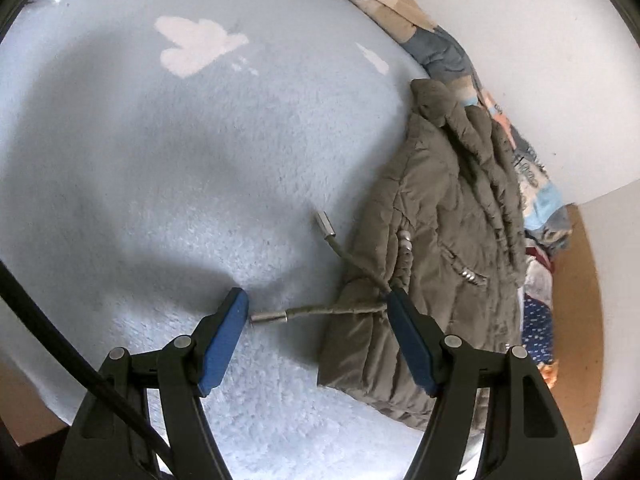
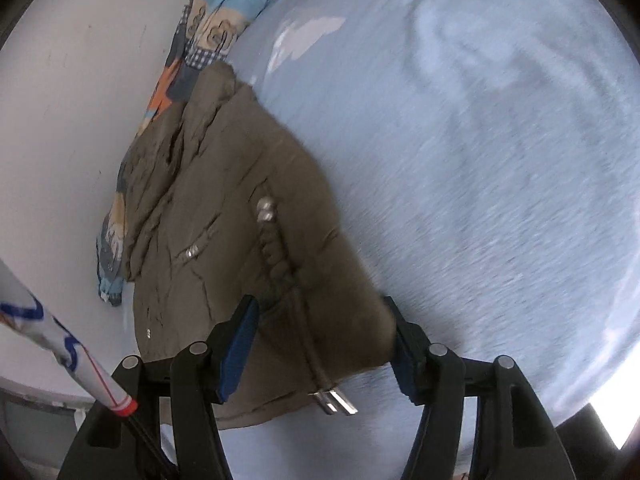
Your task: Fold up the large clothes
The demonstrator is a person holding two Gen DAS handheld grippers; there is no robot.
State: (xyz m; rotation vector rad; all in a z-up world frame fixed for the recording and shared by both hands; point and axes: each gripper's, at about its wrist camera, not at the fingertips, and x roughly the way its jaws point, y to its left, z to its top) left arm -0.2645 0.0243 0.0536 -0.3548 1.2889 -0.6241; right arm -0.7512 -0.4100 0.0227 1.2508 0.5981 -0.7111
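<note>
The olive-brown padded jacket (image 1: 436, 240) lies folded into a compact bundle on the pale blue fleece blanket (image 1: 180, 168), close to the white wall (image 1: 540, 60). Its quilted surface is creased, with deeper wrinkles along the wall side. A gathered, elasticated seam carries silver snaps (image 2: 266, 210), and a small metal trim piece (image 2: 194, 253) sits on a pocket line. Two drawcords trail from the bundle: in the left wrist view one metal-tipped cord end (image 1: 326, 226) points away over the blanket, and a second (image 1: 269, 316) lies just beside the left finger pad. In the right wrist view both cord tips (image 2: 334, 400) rest together at the jacket's near edge.

The left gripper (image 1: 318, 308) stands spread wide above the blanket at the jacket's corner, pinching nothing. The right gripper (image 2: 322, 328) is likewise spread, its fingers straddling the near corner of the jacket; whether the pads touch the fabric cannot be determined.

A patchwork quilt (image 2: 212, 24) is bunched between jacket and wall. White cloud shapes (image 1: 196, 42) mark the blanket. Dotted navy fabric (image 1: 538, 328) lies beyond the jacket, near a brown board (image 1: 582, 320). A black cable (image 1: 60, 340) crosses the left view's lower corner, and a patterned sleeve (image 2: 60, 344) enters the right view.
</note>
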